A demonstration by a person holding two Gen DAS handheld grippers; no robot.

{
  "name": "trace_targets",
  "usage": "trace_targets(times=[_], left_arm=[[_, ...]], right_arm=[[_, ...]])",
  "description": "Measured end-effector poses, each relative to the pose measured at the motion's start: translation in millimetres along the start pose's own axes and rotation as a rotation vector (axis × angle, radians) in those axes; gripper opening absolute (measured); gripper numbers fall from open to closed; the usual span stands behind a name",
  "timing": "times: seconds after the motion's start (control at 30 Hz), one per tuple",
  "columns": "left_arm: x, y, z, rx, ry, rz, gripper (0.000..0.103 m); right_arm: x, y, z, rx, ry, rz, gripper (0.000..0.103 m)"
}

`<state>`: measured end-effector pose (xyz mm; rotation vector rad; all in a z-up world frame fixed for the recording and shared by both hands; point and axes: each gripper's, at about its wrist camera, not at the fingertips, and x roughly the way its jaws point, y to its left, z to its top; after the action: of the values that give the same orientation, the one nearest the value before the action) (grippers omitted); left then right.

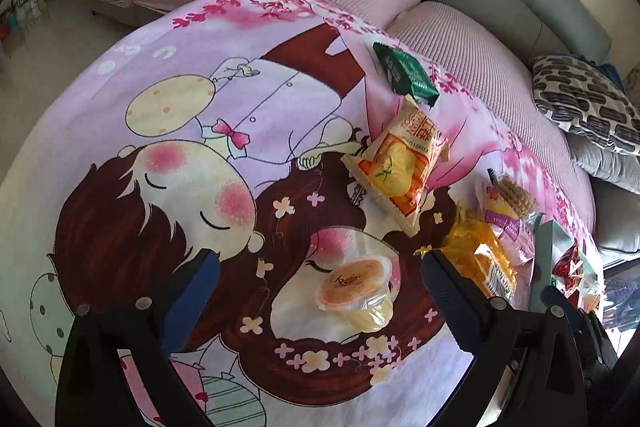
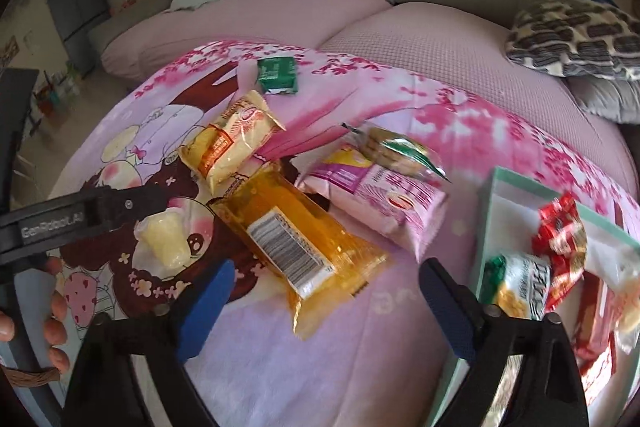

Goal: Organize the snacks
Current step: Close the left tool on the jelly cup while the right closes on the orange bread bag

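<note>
my left tool (image 1: pixel 320 275) hangs over the cartoon-print cloth (image 1: pixel 168 115), its jaws spread wide with the jelly cup (image 1: pixel 354 293) lying on the cloth between them, untouched. my right tool (image 2: pixel 326 287) is spread too and pinches nothing; the orange packet (image 2: pixel 296 239) lies just ahead of its blue pads (image 2: pixel 208 307). beyond it sit a yellow packet (image 2: pixel 232 143), a pink packet (image 2: pixel 384 199) with a biscuit pack (image 2: pixel 396 151) leaning on it, and a green packet (image 2: pixel 278 75) farthest back. at right, the mint-edged box (image 2: pixel 490 211) holds a red wrapper (image 2: pixel 560 243) and other snacks.
</note>
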<state>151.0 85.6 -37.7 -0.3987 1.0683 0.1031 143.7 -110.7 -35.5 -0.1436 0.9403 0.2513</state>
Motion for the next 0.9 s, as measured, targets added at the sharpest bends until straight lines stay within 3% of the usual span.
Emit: trace_targets(times=[0.33, 0.67, 0.9], left_arm=[[3.8, 3.3, 1.9, -0.019, -0.006, -0.012, 0.101], [25.4, -4.2, -4.9, 0.022, 0.124, 0.022, 0.101], [26.7, -10.0, -7.2, 0.066, 0.129, 0.045, 0.101]], right_arm=[[28.8, 16.2, 14.9, -0.115, 0.054, 0.025, 0.076], [37.3, 15.1, 8.9, -0.096, 0.104, 0.047, 0.059], [30.1, 7.1, -3.0, -0.025, 0.107, 0.054, 0.048]])
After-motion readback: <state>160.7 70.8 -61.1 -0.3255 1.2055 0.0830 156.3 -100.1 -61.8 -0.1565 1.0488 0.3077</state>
